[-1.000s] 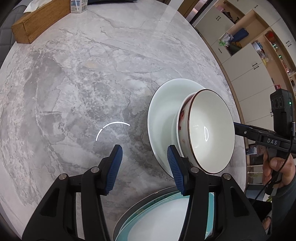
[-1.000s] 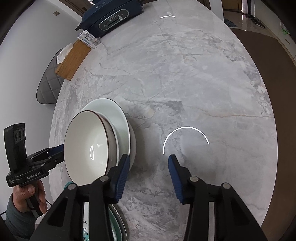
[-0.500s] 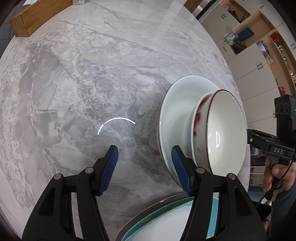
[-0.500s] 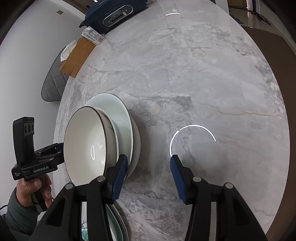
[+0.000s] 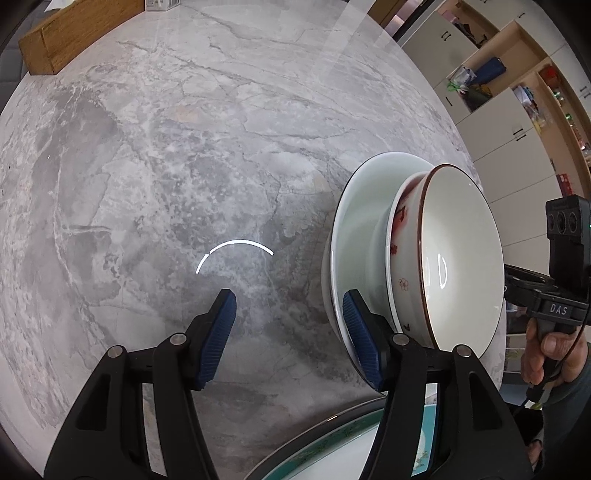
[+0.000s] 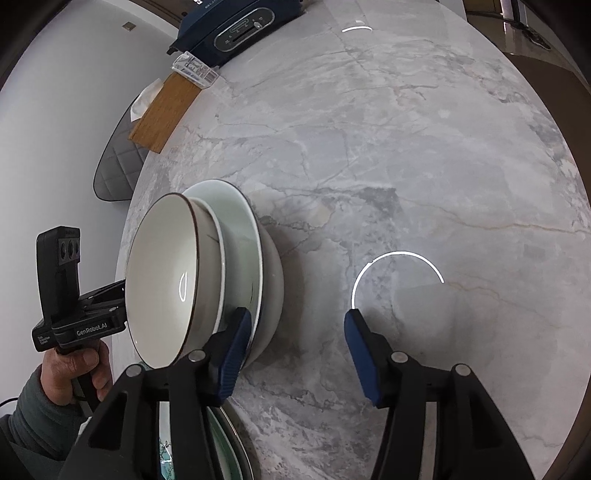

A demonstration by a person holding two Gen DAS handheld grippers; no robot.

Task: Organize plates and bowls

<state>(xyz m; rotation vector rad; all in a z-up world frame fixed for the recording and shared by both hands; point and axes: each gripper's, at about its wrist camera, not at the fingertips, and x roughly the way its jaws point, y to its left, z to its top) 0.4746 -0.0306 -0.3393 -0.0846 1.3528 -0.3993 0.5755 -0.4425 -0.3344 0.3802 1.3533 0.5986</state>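
On the marble table stands a stack: a white bowl with a brown rim and red flowers sits in a pale green plate, which rests on a white bowl. My left gripper is open over bare marble, its right finger close to the plate's rim. My right gripper is on the stack's other side. Its jaws are opening with nothing between them, and its left finger is by the plate's edge. A teal-rimmed plate lies nearest me, under both grippers.
A wooden box and a small carton sit at the table's far edge beside a dark blue appliance. A quilted chair stands behind the table. Cupboards and shelves line the wall.
Both grippers' jaws have widened. The left gripper has sunk toward the table and the stack now sits further right in its view. The bowls have not moved.
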